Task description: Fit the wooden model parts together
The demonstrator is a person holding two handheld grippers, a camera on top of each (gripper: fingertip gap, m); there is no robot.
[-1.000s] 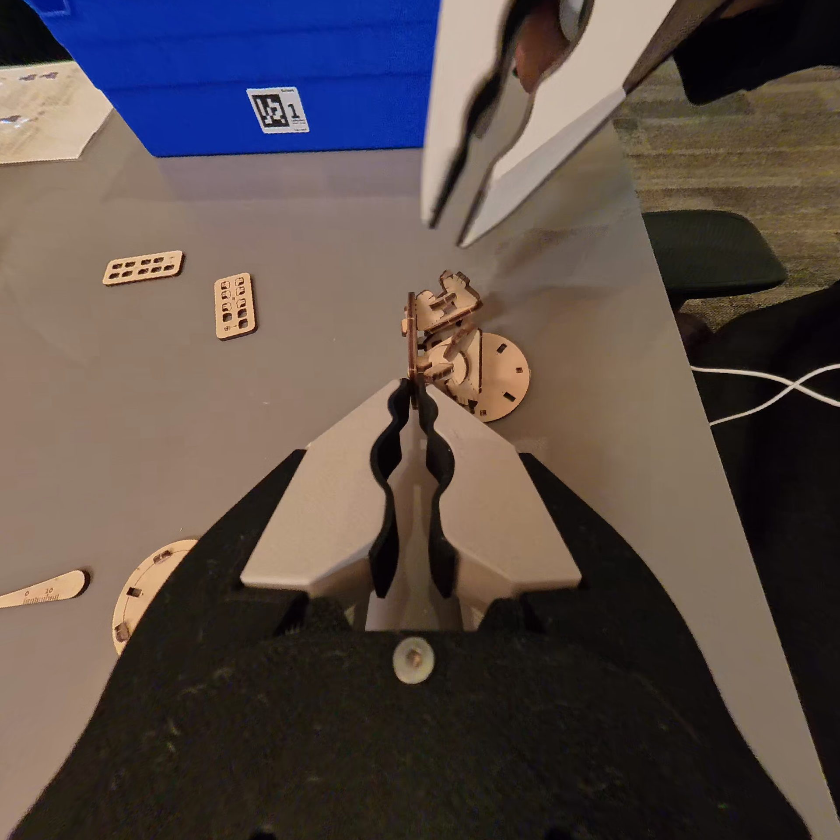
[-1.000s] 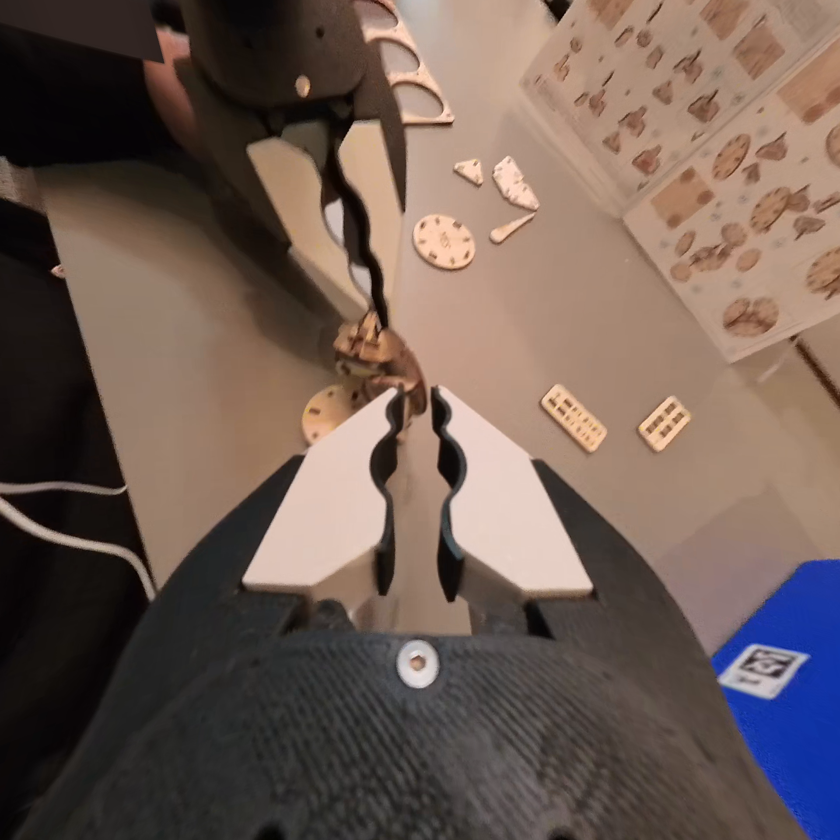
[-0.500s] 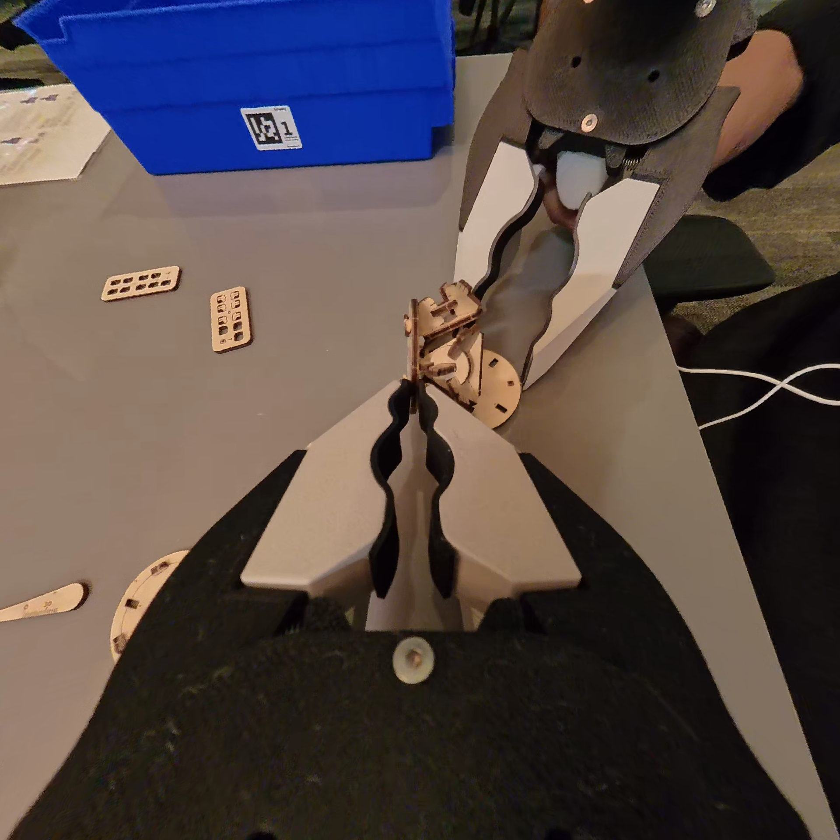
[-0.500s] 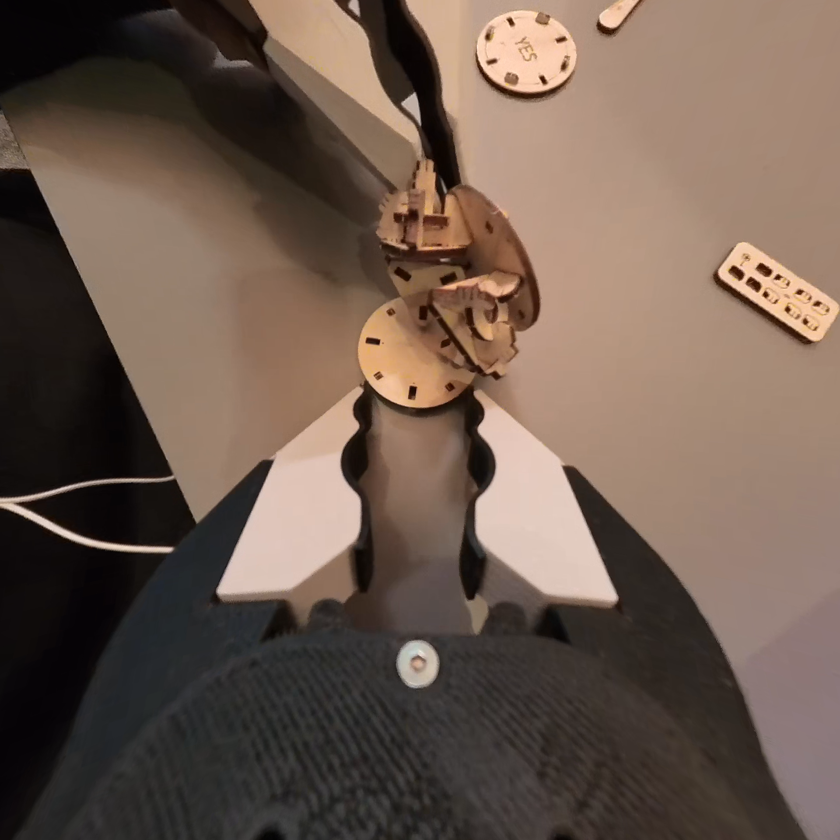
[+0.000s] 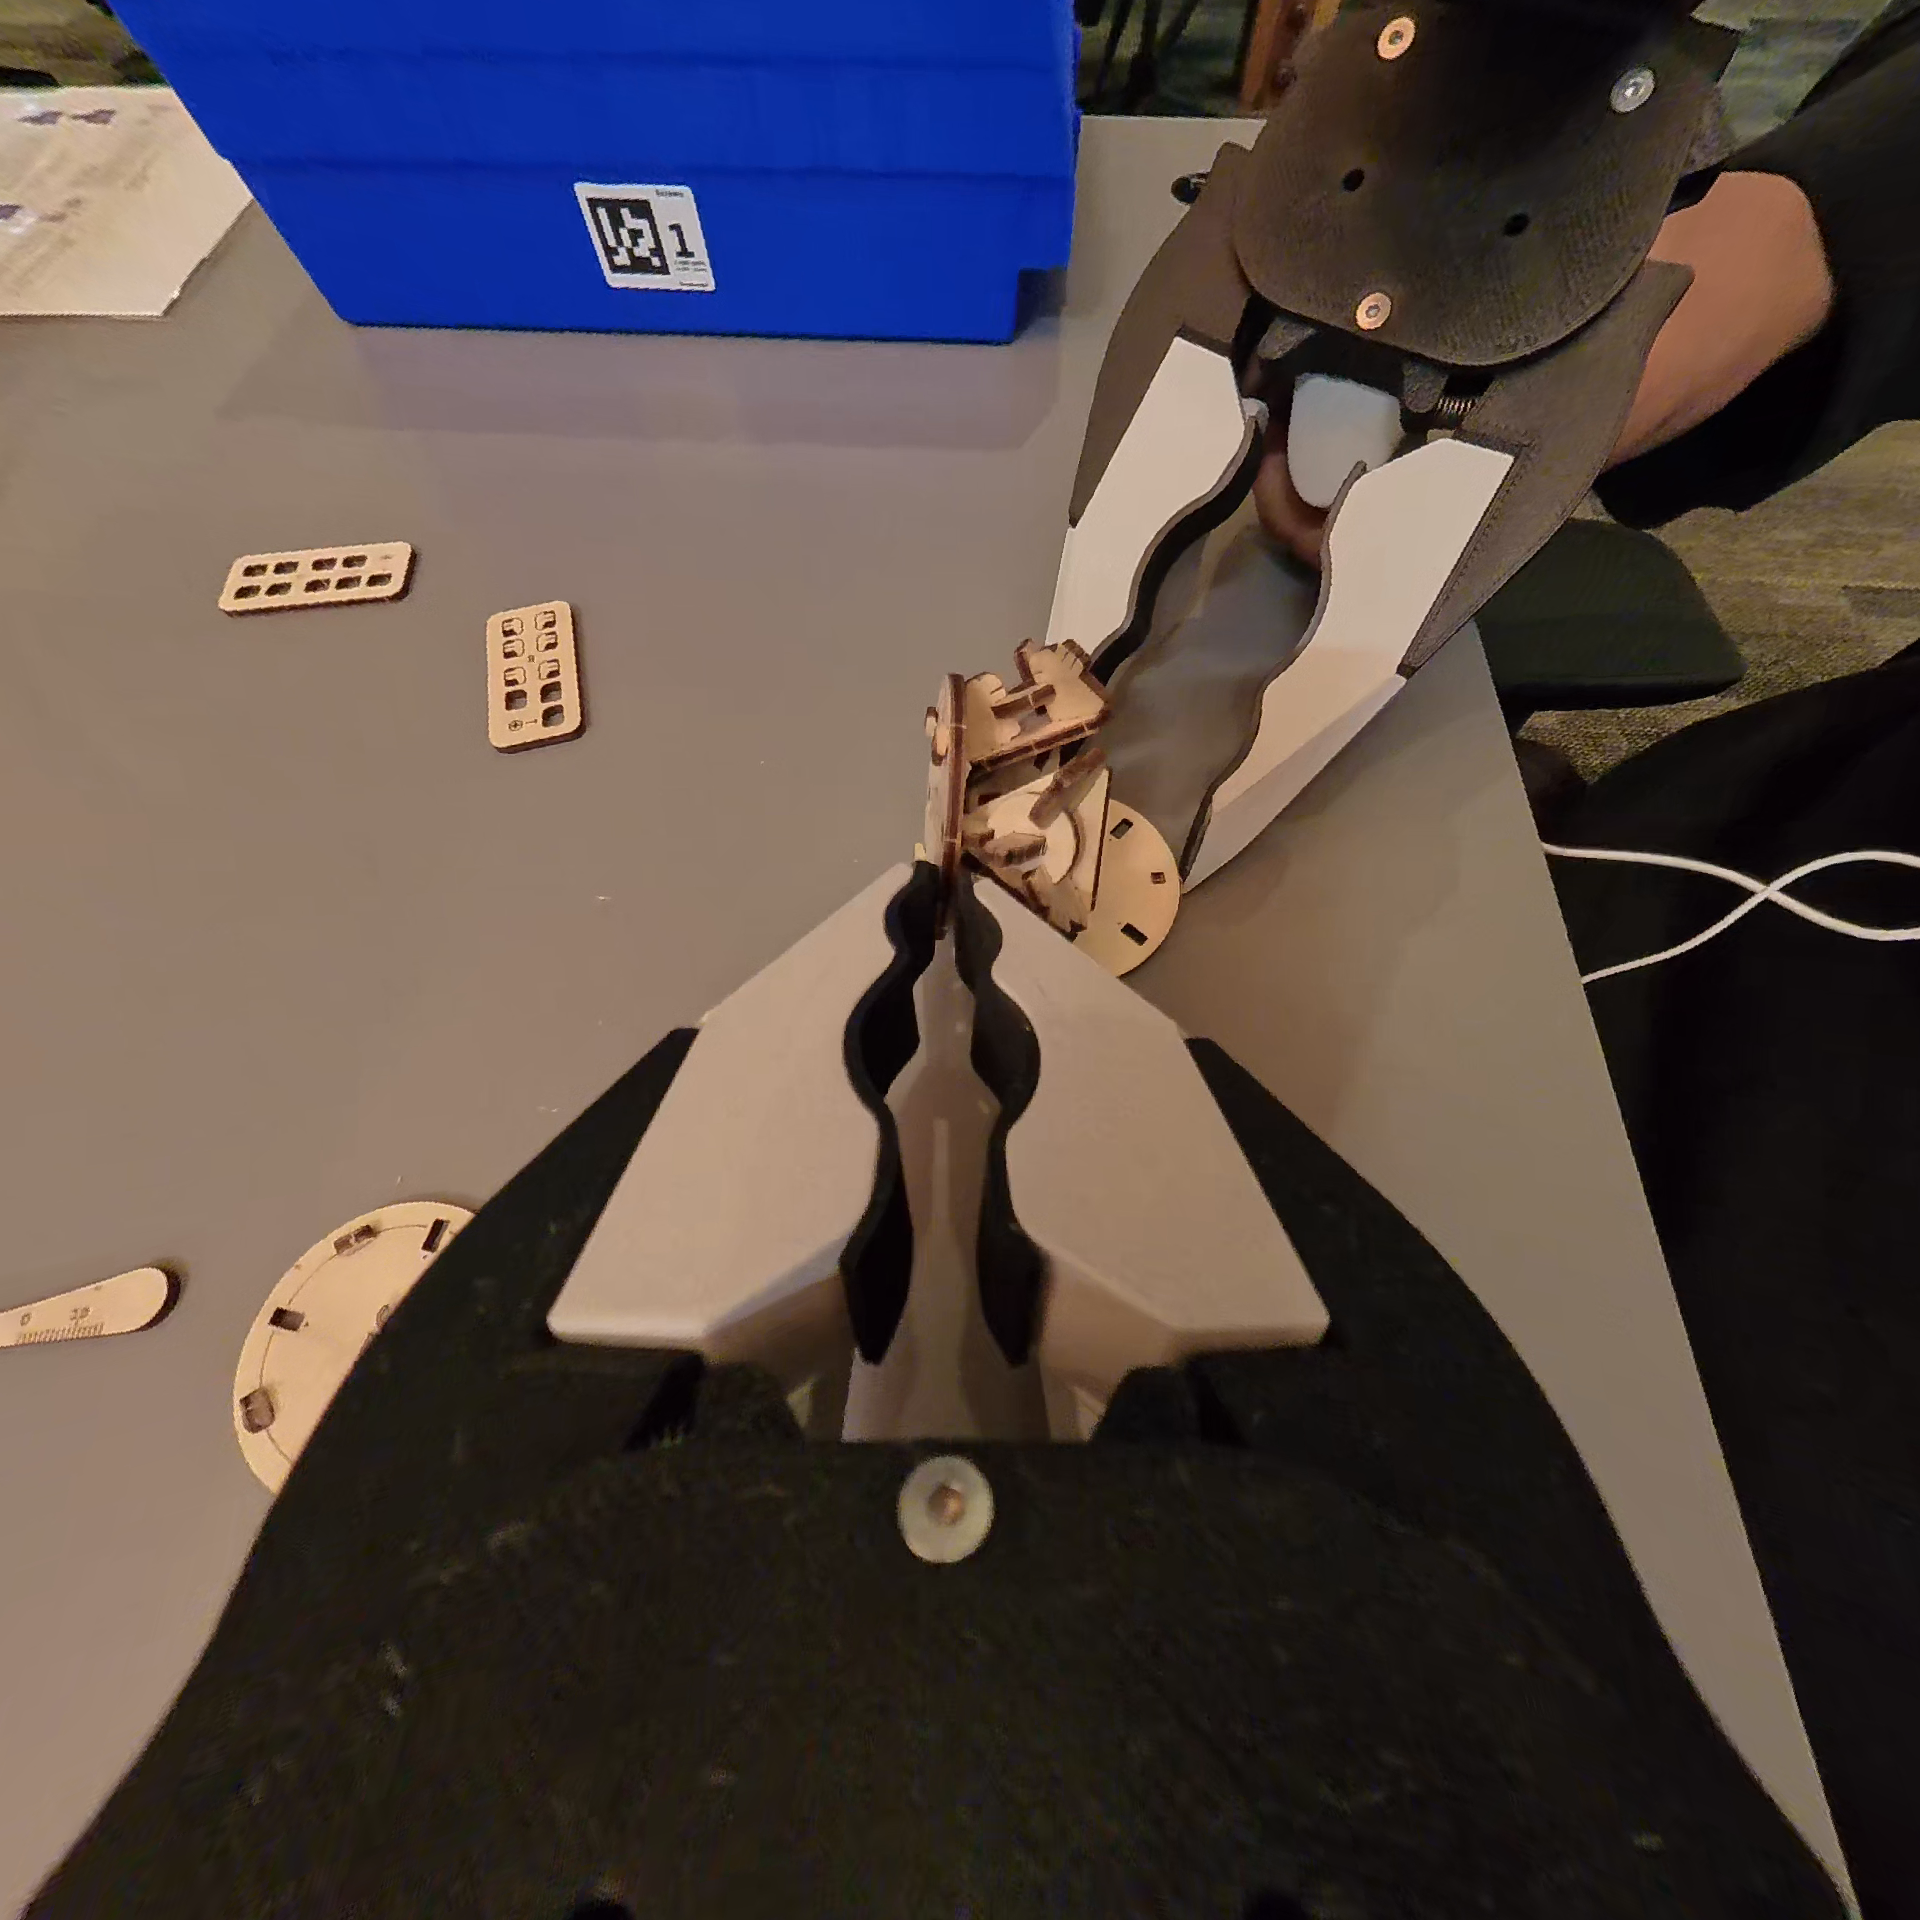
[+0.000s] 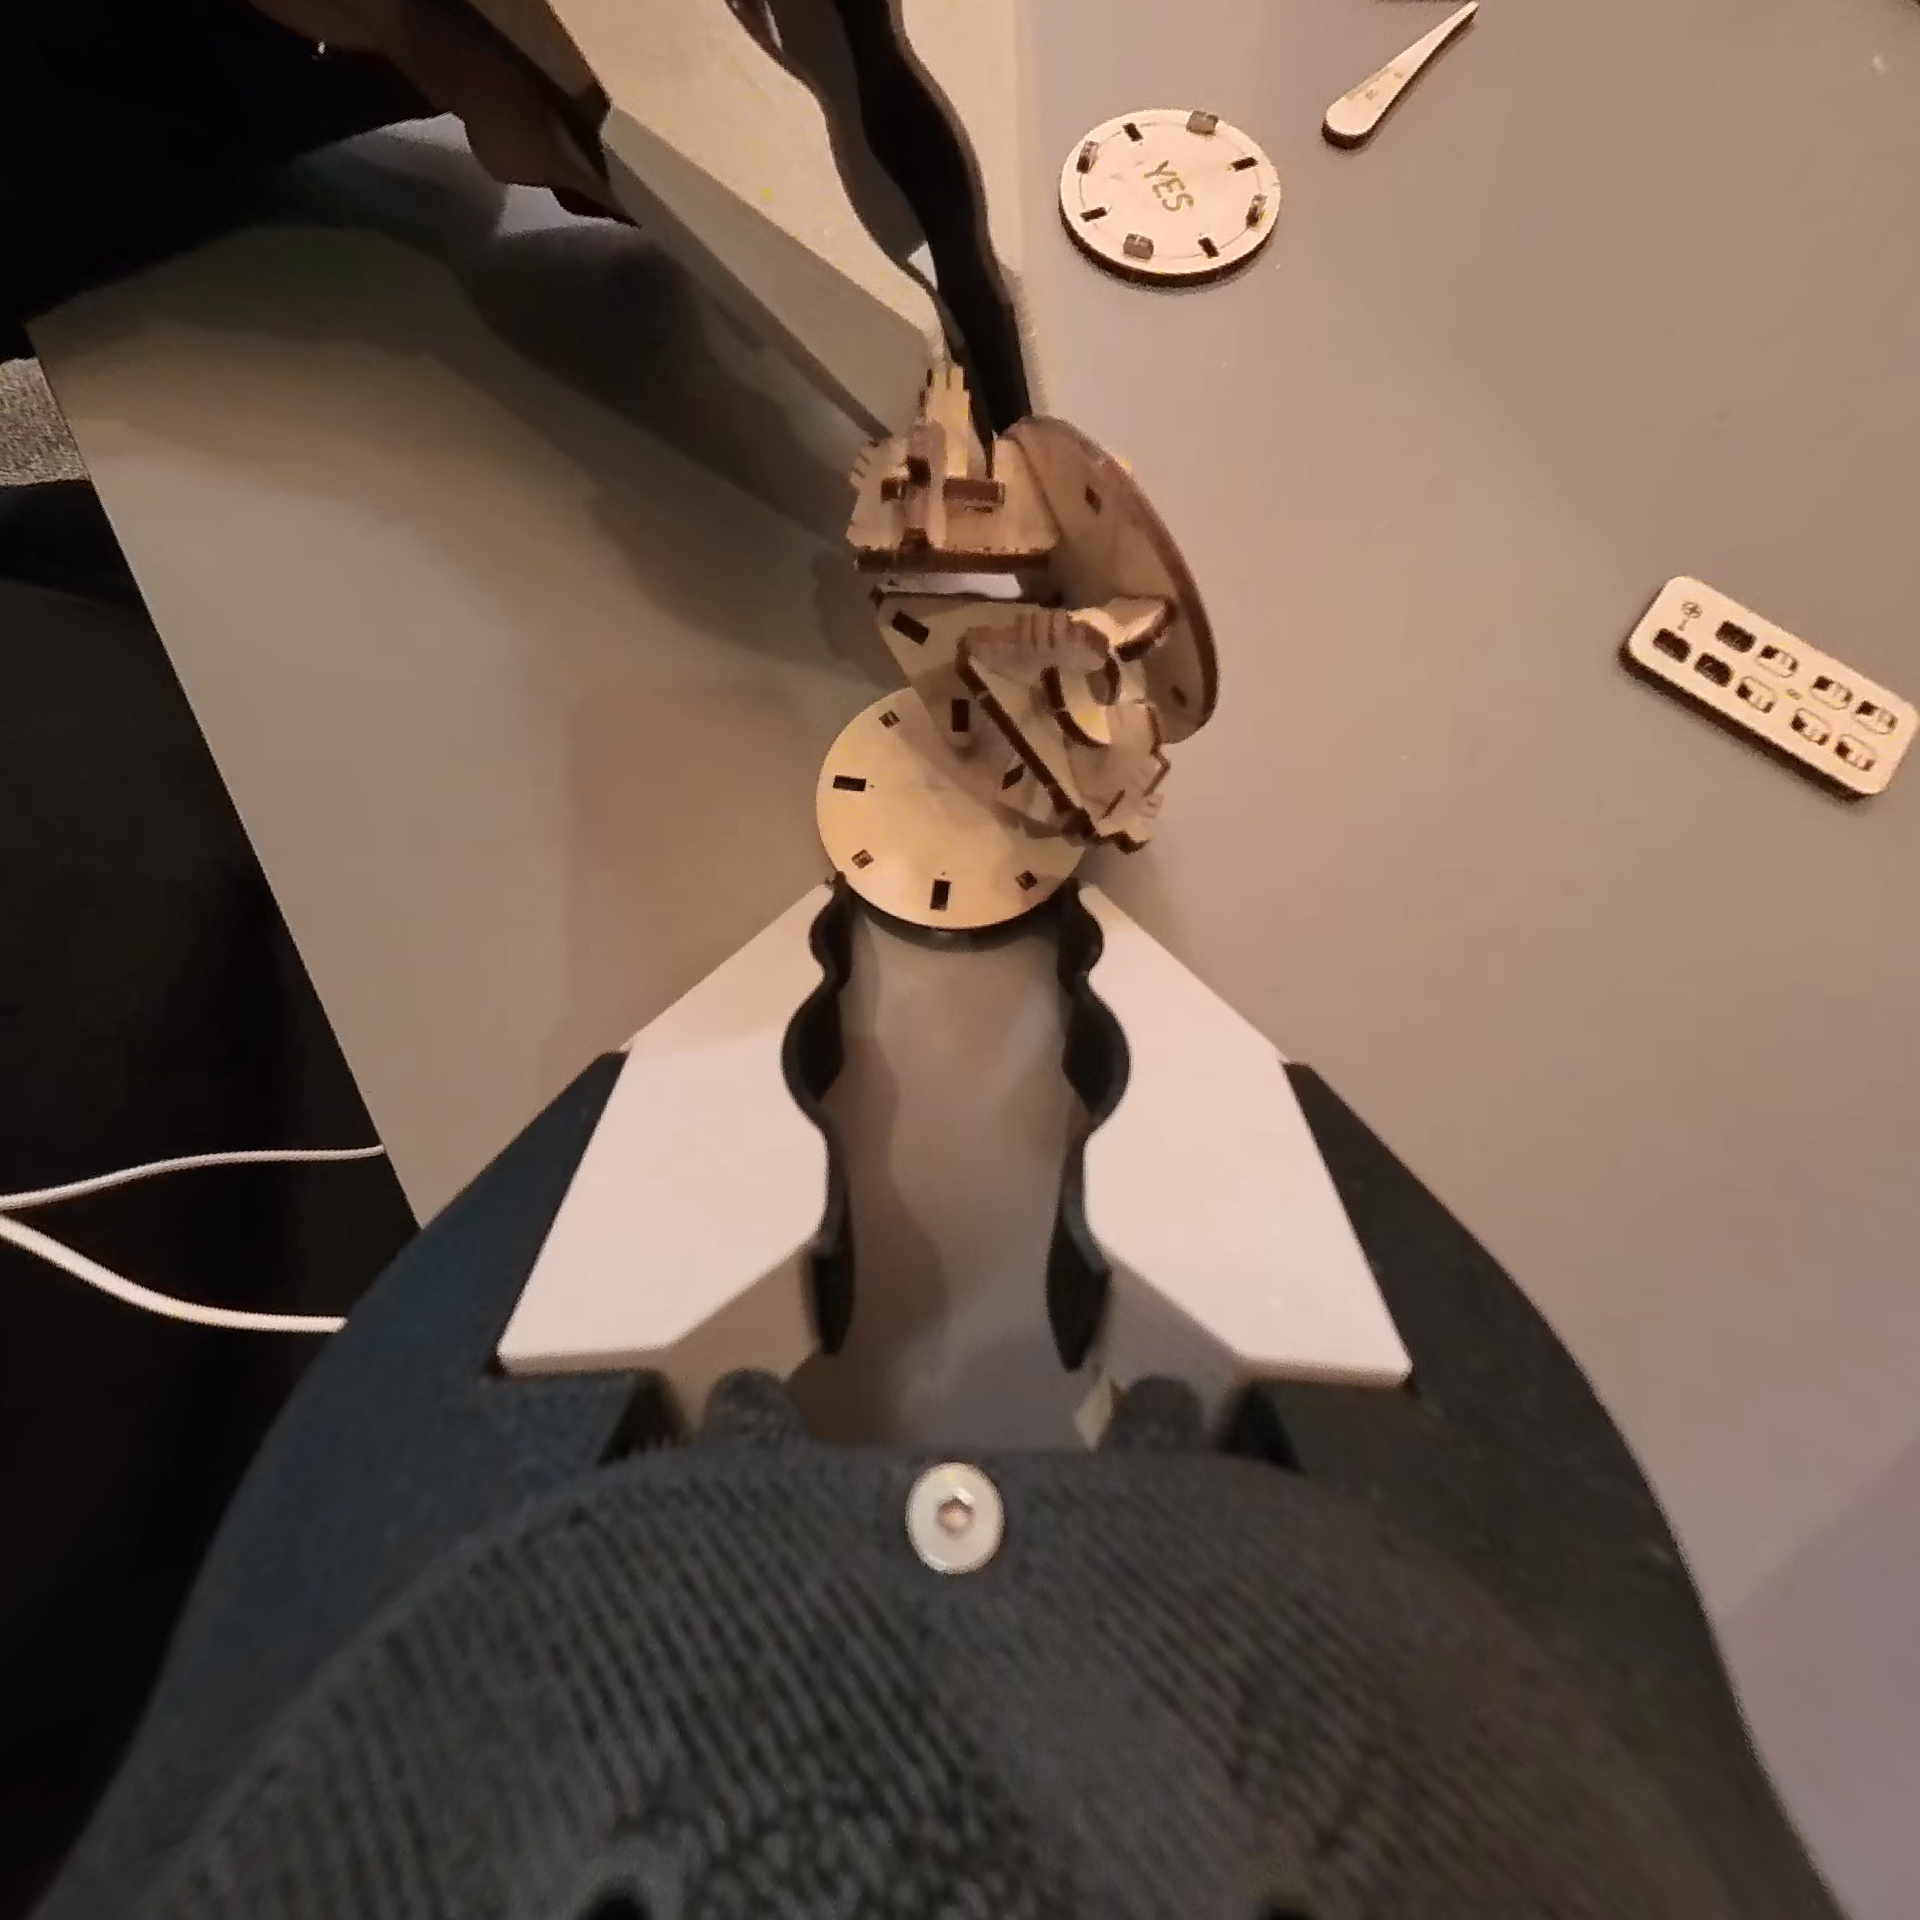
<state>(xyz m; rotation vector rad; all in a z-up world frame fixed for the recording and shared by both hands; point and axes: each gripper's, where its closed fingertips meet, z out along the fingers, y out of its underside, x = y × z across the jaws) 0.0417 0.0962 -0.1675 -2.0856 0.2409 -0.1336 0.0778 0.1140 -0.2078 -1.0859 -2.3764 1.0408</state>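
Wooden model (image 5: 1023,790) pinched left, papers (image 5: 94,197) beyond

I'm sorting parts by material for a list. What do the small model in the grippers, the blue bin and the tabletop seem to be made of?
Small model: thin, unfinished plywood, seemingly laser-cut; pale faces, dark burnt-looking edges, slotted joints.
Blue bin: likely moulded plastic; uniform saturated colour, stepped rim, slight sheen.
Tabletop: smooth matte grey, probably laminate; no grain visible, so the core cannot be told.
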